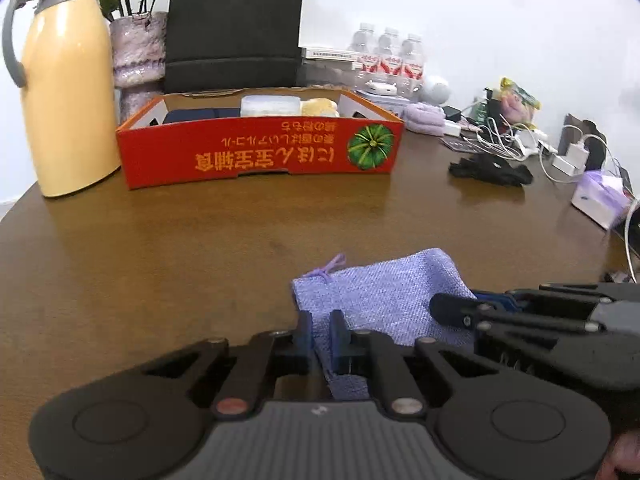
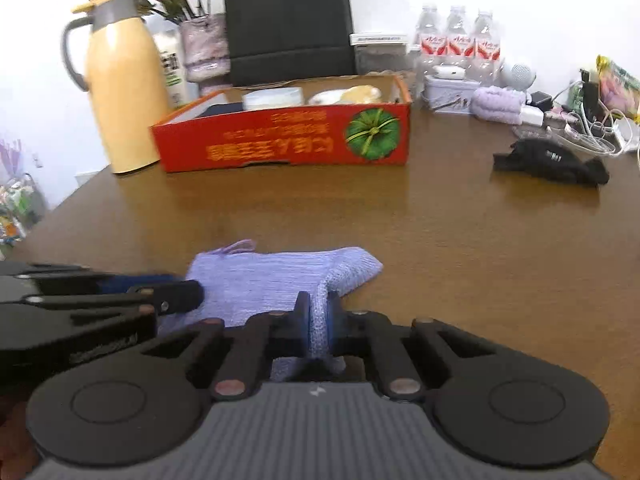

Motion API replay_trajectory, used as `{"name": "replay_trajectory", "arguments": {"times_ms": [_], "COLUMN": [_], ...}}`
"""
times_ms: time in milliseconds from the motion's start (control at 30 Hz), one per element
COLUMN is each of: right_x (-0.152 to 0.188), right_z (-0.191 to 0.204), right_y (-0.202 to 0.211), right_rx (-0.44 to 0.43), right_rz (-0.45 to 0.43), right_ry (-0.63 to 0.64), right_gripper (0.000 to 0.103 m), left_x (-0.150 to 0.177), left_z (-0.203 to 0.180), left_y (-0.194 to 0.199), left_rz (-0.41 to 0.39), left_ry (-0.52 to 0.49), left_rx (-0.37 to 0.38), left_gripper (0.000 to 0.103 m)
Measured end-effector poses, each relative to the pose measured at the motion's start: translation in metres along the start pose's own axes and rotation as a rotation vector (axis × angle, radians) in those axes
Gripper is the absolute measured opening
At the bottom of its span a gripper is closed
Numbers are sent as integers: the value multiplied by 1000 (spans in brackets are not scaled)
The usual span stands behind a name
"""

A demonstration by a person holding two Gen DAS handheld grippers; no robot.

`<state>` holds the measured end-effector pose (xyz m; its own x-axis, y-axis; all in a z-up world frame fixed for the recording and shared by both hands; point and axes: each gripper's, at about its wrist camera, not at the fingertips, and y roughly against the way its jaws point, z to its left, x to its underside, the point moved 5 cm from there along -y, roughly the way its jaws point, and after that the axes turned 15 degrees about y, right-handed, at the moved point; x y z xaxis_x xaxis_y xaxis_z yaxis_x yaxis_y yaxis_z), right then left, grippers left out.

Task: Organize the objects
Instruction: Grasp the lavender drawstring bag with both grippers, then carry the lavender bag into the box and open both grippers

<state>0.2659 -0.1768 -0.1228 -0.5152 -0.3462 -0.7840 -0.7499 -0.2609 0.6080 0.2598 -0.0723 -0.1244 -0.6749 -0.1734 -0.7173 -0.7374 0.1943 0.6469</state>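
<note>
A brown wooden table [image 1: 200, 248] fills both views, backed by a white wall. Nearest the cameras lies a lavender knitted cloth [image 1: 384, 292], flat on the wood with a small loop of thread at its far left corner. The left gripper [image 1: 320, 334] is clamped on the cloth's near left edge, the fabric pinched between its pads. The right gripper [image 2: 319, 320] is likewise closed on the near right edge, where the cloth bunches up into a ridge between the fingers. Each gripper shows at the side of the other's view, the two just beside one another.

Farther out, to the right, a black glove [image 2: 552, 160] lies on the bare wood. Beyond the middle of the table sits an open red cardboard box [image 1: 260, 152] with a green pumpkin printed on its front; a few items rest inside. A yellow thermos jug [image 1: 66, 80] stands just left of the box. Behind them are a black paper bag [image 1: 234, 28] and a pack of water bottles [image 2: 458, 46].
</note>
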Motion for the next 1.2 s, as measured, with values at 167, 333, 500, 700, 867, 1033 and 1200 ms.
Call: {"name": "replay_trajectory", "arguments": {"times_ms": [167,333,500,700,867,1033,1200], "right_x": [24,18,-39,-148,-237,-279,-278], "right_z": [18,21,8,-31,-54,-50,-43], "right_y": [38,64,72,6,-71,-169,-220], "right_rx": [-50,-63,-53,-78,-82,-77,41], "right_rz": [-24,-97,-234,-338,-338,-268,-178], "right_ry": [-40,-74,-19,9,-34,-16,92], "right_gripper": [8,8,8,8,8,16,58], "left_x": [25,19,-45,-163,-251,-298,-308], "left_z": [13,14,6,-4,28,82,124], "left_y": [35,63,80,22,-53,-135,-176], "left_rz": [9,-33,-197,-317,-359,-310,-317], "left_ry": [29,44,3,-72,44,84,113], "left_rx": [25,60,147,135,89,15,-134], "left_gripper": [0,0,0,0,0,5,42]}}
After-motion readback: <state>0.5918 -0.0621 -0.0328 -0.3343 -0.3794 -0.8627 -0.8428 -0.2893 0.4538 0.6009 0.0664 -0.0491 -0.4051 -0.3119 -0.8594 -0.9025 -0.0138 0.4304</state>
